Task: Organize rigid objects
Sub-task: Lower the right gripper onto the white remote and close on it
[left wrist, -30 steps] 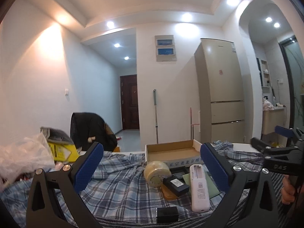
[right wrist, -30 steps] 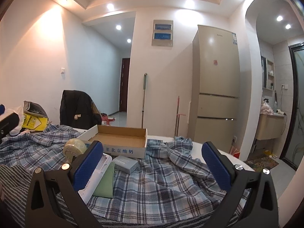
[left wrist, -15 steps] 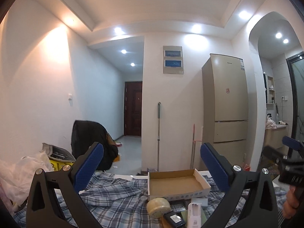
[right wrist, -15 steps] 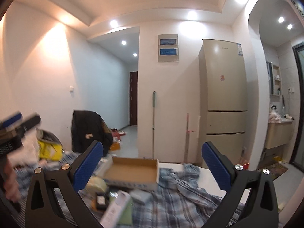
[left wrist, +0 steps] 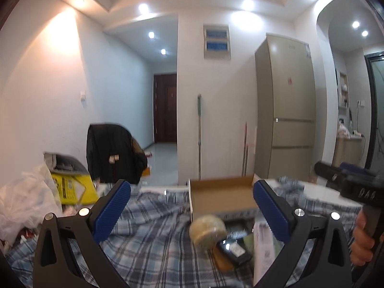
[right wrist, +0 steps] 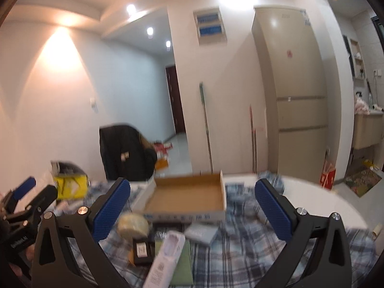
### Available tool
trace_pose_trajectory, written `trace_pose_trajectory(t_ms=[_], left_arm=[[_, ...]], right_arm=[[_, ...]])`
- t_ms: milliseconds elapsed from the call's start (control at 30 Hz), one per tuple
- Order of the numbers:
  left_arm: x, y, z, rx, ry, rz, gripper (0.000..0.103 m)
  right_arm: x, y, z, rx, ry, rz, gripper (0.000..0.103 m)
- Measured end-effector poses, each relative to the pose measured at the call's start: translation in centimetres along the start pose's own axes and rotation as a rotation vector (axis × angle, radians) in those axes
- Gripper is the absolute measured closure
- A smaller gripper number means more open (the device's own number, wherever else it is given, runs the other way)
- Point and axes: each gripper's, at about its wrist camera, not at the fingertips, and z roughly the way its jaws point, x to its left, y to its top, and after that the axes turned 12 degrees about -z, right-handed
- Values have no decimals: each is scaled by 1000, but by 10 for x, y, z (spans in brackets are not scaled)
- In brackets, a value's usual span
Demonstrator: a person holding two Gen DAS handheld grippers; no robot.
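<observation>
An empty shallow cardboard box (left wrist: 222,198) (right wrist: 189,198) sits at the far side of a table covered in blue plaid cloth (left wrist: 148,240). In front of it lie a roll of yellowish tape (left wrist: 208,231) (right wrist: 133,224), a black charger block (left wrist: 234,252) (right wrist: 142,250), a white remote (right wrist: 165,259) (left wrist: 262,247), a green card (right wrist: 183,264) and a small grey box (right wrist: 201,233). My left gripper (left wrist: 192,208) is open above the cloth, nothing between its fingers. My right gripper (right wrist: 192,206) is open too, hovering before the box.
A white plastic bag (left wrist: 21,204) and a yellow package (left wrist: 72,187) crowd the table's left end. A black jacket on a chair (left wrist: 112,153) stands behind. A beige fridge (left wrist: 285,110) and mop handle (left wrist: 199,139) stand by the far wall. A hand (left wrist: 362,242) holds the other gripper at right.
Both cameras tilted up half a second ago and have come back down toward the table. The right gripper has swung left, now facing the box and the clutter.
</observation>
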Motion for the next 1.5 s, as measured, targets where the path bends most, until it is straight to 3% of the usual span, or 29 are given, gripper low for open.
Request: trace_pose_trajectory(t_ms=[100, 200, 433, 533, 600, 800, 867, 1067, 1233, 1367, 1500], left_arm=[[6, -8, 12, 68, -61, -44, 0], [14, -11, 17, 70, -51, -97, 0], [18, -24, 29, 56, 32, -84, 0], [17, -27, 30, 59, 37, -66, 0], [16, -28, 30, 53, 39, -63, 0], [12, -28, 26, 32, 39, -53, 0], [11, -28, 26, 37, 36, -49, 0], [8, -28, 22, 25, 35, -42, 0], [9, -26, 19, 15, 41, -56, 0], [11, -25, 19, 16, 46, -60, 0], [11, -25, 19, 15, 45, -61, 0]], right_arm=[[9, -19, 24, 112, 37, -18, 0], [19, -37, 40, 218, 93, -17, 1], [46, -66, 68, 378, 248, -60, 29], [52, -74, 75, 415, 246, -82, 46], [54, -77, 80, 448, 245, -82, 50], [62, -86, 91, 514, 227, -118, 53], [65, -86, 90, 506, 223, -140, 60], [59, -84, 90, 491, 273, -105, 62], [64, -77, 87, 456, 239, -153, 62], [72, -78, 96, 493, 244, -189, 62], [75, -81, 91, 522, 216, -223, 42]])
